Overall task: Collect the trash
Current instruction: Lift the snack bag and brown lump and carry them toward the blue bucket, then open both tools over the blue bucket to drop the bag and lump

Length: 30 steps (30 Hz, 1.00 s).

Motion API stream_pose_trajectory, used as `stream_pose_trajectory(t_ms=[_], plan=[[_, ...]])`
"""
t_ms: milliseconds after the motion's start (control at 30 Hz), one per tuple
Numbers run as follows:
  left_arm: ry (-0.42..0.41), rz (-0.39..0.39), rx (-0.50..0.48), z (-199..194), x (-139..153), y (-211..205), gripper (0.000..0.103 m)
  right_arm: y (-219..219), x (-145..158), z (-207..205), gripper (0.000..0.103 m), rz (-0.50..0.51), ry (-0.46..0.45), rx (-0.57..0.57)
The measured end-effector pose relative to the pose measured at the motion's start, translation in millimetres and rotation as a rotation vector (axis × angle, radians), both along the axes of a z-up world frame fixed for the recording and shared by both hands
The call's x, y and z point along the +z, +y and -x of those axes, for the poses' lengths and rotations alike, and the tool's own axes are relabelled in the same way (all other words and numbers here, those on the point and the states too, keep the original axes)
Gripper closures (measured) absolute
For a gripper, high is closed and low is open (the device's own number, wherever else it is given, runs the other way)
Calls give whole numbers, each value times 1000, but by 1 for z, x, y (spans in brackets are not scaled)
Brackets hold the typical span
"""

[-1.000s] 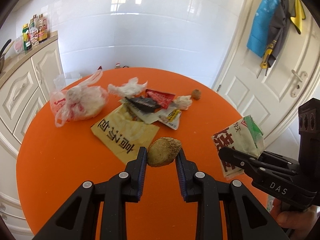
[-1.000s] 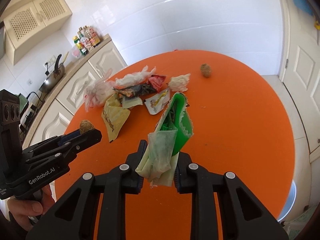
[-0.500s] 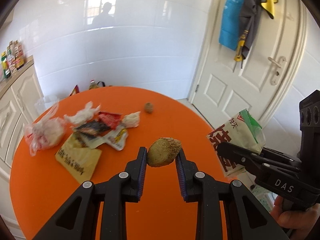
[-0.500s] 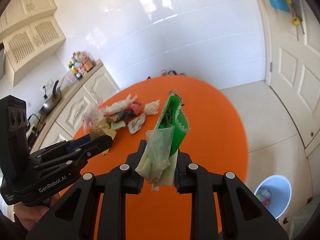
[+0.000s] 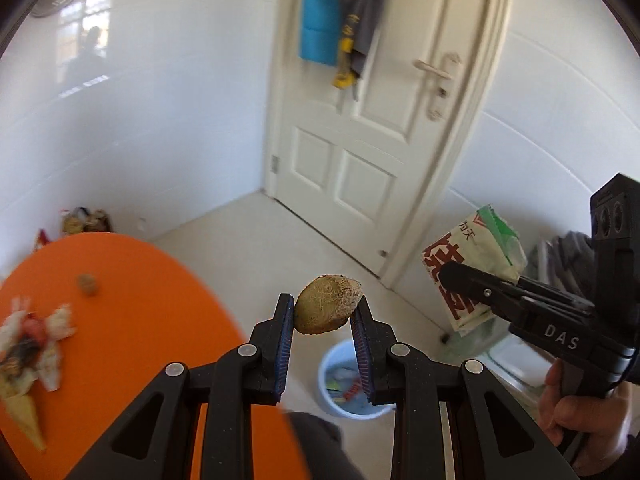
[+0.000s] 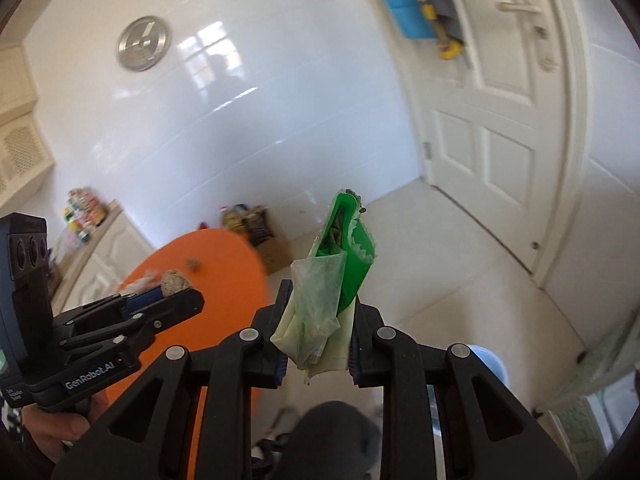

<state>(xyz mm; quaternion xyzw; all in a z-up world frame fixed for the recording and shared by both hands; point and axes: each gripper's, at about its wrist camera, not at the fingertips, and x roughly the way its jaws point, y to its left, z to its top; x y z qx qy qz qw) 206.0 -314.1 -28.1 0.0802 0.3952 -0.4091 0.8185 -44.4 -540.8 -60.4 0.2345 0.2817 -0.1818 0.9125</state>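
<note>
Left gripper point(image 5: 323, 316) has its jaws pinching a brown fuzzy lump point(image 5: 328, 309) — rough husk or peel, held by its two sides, up in the air off the edge of the orange counter point(image 5: 140, 304). Right gripper point(image 6: 316, 336) has its jaws pressed tight on a crumpled green-and-white snack bag point(image 6: 328, 292), torn green mouth pointing up; red printing shows on its white face in the left wrist view point(image 5: 468, 268). Both grippers are held side by side, each by a bare hand point(image 5: 580, 424).

Below and between the left jaws, on the pale tile floor, stands a light-blue bin point(image 5: 348, 384) with some scraps already in it; in the right wrist view only its rim point(image 6: 486, 358) peeks past the gripper.

Back on the counter: a heap of wrappers and wadded tissue point(image 5: 32, 344) near its left edge, plus a small brown ball point(image 5: 88, 283) lying apart from the heap. White door point(image 5: 384, 128) ahead, with blue and grey things hanging on it — blurred.
</note>
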Motion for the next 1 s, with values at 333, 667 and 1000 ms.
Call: stream_pose_trajectory(t_ms=[333,667,1000], plan=[[216,-171,-176,-34,-98,-135,78,-108,-98,44,81,-170,156,-187],[327,-368,-231,-79,-190,-250,76,-155,-181,37,77,-307,269,-226],[322,-468,-192,-109,-232,-308,27,-176,-224,39,18,-384,306,-283]])
